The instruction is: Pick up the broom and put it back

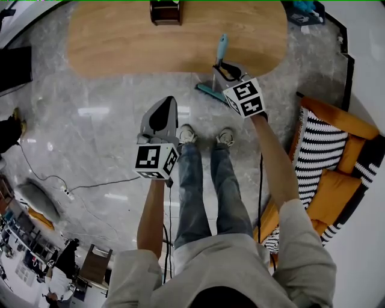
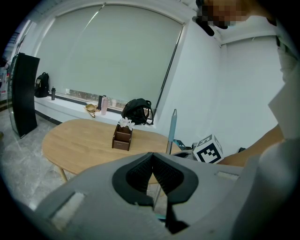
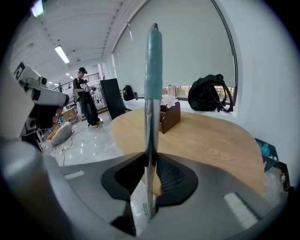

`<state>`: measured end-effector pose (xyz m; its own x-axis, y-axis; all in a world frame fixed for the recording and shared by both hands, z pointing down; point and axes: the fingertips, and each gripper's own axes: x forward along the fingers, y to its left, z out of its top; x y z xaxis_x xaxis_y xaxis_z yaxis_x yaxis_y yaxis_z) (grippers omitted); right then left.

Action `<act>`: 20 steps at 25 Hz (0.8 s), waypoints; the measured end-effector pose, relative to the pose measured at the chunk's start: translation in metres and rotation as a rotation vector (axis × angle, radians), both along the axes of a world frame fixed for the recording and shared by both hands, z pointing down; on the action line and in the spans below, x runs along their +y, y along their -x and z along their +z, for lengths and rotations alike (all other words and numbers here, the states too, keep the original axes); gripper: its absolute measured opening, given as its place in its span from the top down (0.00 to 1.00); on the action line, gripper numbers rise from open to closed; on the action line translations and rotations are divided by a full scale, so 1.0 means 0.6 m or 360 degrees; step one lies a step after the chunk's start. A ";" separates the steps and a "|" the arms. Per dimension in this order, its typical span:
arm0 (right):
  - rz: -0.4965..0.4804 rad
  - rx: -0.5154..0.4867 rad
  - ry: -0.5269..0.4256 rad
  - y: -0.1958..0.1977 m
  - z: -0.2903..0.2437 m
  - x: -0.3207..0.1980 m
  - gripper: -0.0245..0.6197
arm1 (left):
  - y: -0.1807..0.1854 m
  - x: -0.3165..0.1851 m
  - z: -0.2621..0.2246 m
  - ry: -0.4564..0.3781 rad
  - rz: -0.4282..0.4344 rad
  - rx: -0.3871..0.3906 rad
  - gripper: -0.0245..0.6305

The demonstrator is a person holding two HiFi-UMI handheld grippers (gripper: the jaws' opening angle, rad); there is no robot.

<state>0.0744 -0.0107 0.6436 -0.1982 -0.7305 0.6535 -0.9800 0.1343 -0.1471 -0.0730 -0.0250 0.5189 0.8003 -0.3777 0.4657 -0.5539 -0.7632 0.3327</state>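
The broom stands upright by the table's near edge, with a teal grip (image 1: 221,47), a metal pole and a teal head (image 1: 209,91) on the floor. My right gripper (image 1: 226,72) is shut on the pole; in the right gripper view the pole (image 3: 150,126) runs up between the pads (image 3: 165,174) to the teal grip (image 3: 153,61). My left gripper (image 1: 161,117) hangs lower left of it, shut and empty, its tips meeting (image 2: 152,157). From the left gripper view the broom (image 2: 172,125) and the right gripper's marker cube (image 2: 208,149) show beyond.
An oval wooden table (image 1: 120,42) carries a brown box (image 1: 165,12). An orange sofa with a striped blanket (image 1: 337,150) stands at the right. A cable and power strip (image 1: 69,194) lie on the floor at left. A black backpack (image 3: 211,93) sits on the sill.
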 end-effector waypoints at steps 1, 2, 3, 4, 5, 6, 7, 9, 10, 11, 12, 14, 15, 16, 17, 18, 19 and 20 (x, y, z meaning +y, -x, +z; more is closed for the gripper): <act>0.0004 0.0005 0.0001 -0.001 0.000 0.000 0.84 | 0.000 0.000 0.000 -0.0001 0.0001 0.0000 0.96; 0.0007 0.0009 0.0003 -0.001 0.001 0.000 0.84 | -0.001 -0.001 0.000 -0.0002 0.0000 -0.0001 0.96; 0.0012 0.0011 0.0004 -0.002 0.002 0.000 0.84 | -0.001 -0.001 -0.001 -0.0003 0.0000 -0.0002 0.96; 0.0017 0.0014 0.0004 -0.002 0.002 0.000 0.84 | -0.002 0.000 -0.001 -0.0004 0.0000 -0.0003 0.96; 0.0026 0.0017 0.0001 -0.003 0.001 0.000 0.83 | -0.002 0.000 -0.003 -0.0006 0.0001 -0.0003 0.96; 0.0035 0.0021 -0.0004 -0.004 0.000 -0.001 0.81 | -0.003 -0.001 -0.004 -0.0008 0.0002 -0.0002 0.96; 0.0044 0.0024 -0.0008 -0.006 -0.002 -0.002 0.79 | -0.004 -0.002 -0.005 -0.0009 0.0002 0.0001 0.96; 0.0049 0.0023 -0.0009 -0.008 -0.005 -0.003 0.76 | -0.003 -0.004 -0.007 -0.0009 -0.0002 0.0007 0.96; 0.0048 0.0022 -0.0009 -0.008 -0.005 -0.005 0.76 | -0.002 -0.004 -0.007 -0.0010 -0.0004 0.0007 0.96; 0.0046 0.0021 -0.0009 -0.007 -0.006 -0.005 0.75 | -0.002 -0.004 -0.007 -0.0010 -0.0005 0.0008 0.96; 0.0045 0.0021 -0.0011 -0.007 -0.007 -0.005 0.75 | -0.002 -0.003 -0.008 -0.0010 -0.0005 0.0009 0.96; 0.0046 0.0022 -0.0018 -0.007 -0.011 -0.004 0.74 | -0.002 -0.001 -0.008 -0.0010 -0.0004 0.0011 0.96; 0.0047 0.0021 -0.0022 -0.007 -0.012 -0.004 0.73 | -0.002 0.000 -0.008 -0.0010 -0.0003 0.0011 0.96; 0.0048 0.0020 -0.0025 -0.006 -0.013 -0.003 0.73 | -0.002 0.001 -0.008 -0.0010 -0.0003 0.0011 0.96; 0.0049 0.0019 -0.0027 -0.005 -0.014 -0.001 0.73 | -0.001 0.001 -0.008 -0.0010 -0.0004 0.0012 0.96; 0.0052 0.0018 -0.0028 -0.003 -0.015 0.001 0.72 | 0.001 0.002 -0.009 -0.0011 -0.0005 0.0013 0.96; 0.0056 0.0016 -0.0029 -0.001 -0.017 0.005 0.72 | 0.002 0.003 -0.010 -0.0012 -0.0006 0.0014 0.96; 0.0062 0.0014 -0.0032 0.000 -0.019 0.008 0.72 | 0.004 0.003 -0.012 -0.0014 -0.0007 0.0015 0.96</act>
